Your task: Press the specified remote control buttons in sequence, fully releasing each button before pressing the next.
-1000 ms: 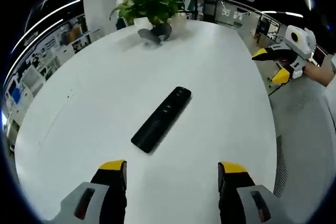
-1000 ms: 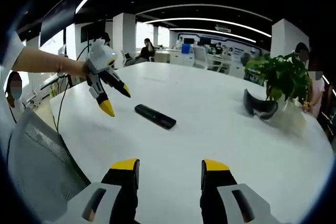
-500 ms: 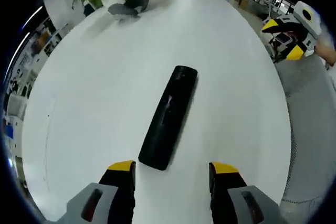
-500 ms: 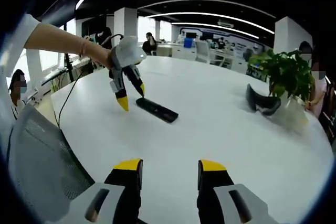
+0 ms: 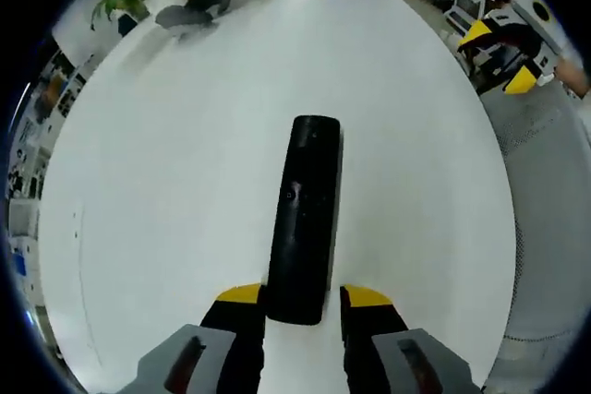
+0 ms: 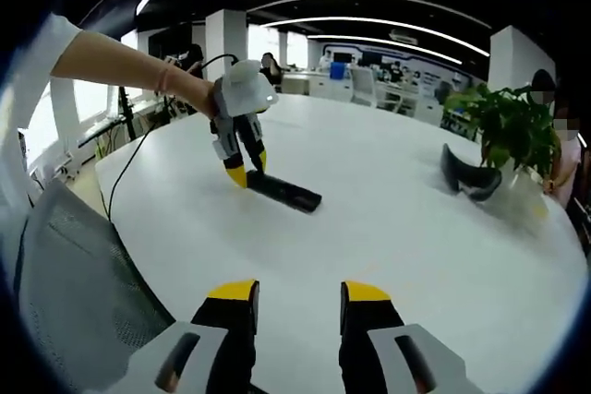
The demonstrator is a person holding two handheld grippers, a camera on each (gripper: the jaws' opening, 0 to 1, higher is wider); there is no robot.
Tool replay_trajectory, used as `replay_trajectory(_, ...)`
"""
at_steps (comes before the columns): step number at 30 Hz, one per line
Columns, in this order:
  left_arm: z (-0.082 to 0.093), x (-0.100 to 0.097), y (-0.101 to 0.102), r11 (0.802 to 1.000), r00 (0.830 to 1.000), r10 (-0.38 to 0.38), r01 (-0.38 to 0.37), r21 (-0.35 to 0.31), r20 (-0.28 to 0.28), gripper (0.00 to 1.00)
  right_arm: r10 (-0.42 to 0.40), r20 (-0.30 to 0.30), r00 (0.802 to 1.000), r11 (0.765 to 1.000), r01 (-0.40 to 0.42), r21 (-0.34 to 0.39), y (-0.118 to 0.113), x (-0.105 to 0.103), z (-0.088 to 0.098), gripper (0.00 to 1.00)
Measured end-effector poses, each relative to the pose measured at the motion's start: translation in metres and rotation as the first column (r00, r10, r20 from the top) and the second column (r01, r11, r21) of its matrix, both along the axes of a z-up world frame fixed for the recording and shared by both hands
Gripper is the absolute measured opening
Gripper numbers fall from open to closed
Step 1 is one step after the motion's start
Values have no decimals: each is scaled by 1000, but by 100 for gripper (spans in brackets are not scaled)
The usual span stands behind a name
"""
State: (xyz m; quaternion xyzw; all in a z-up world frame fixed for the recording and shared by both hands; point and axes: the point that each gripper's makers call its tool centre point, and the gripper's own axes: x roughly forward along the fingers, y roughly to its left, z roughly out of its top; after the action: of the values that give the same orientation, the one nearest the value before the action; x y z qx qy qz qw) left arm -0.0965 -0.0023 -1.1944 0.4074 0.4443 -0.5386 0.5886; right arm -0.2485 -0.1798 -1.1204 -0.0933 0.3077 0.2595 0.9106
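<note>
White round table (image 5: 166, 191) under my jaws. Black remote (image 5: 304, 217) flat mid-table, lengthwise ahead of me. Potted plant (image 6: 503, 131) and dark curved object (image 6: 469, 177) at far edge.

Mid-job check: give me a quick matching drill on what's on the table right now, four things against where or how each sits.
Things:
1. remote control
2. left gripper
3. right gripper
4. potted plant

States:
a. hangs over bare table, jaws apart, nothing between them
b. stands at the far edge of the table, next to a dark curved object
c. lies flat, its near end between two yellow-tipped jaws
d. tips down at the end of the black bar, jaws either side of it

Pairs: 1-c, 2-d, 3-a, 4-b
</note>
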Motion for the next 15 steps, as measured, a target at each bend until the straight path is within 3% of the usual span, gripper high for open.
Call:
replay_trajectory(8,0,-2,-1,1000,999,-13,13,7,39,23,30,-8,1000,999,-30,-16,4,-2,-2,30)
replay_trajectory(15,-1,-18,1,1000,1000,-16,16,17,11,23,23,-5,1000,1000,-23,-6,3,-2,-1,29)
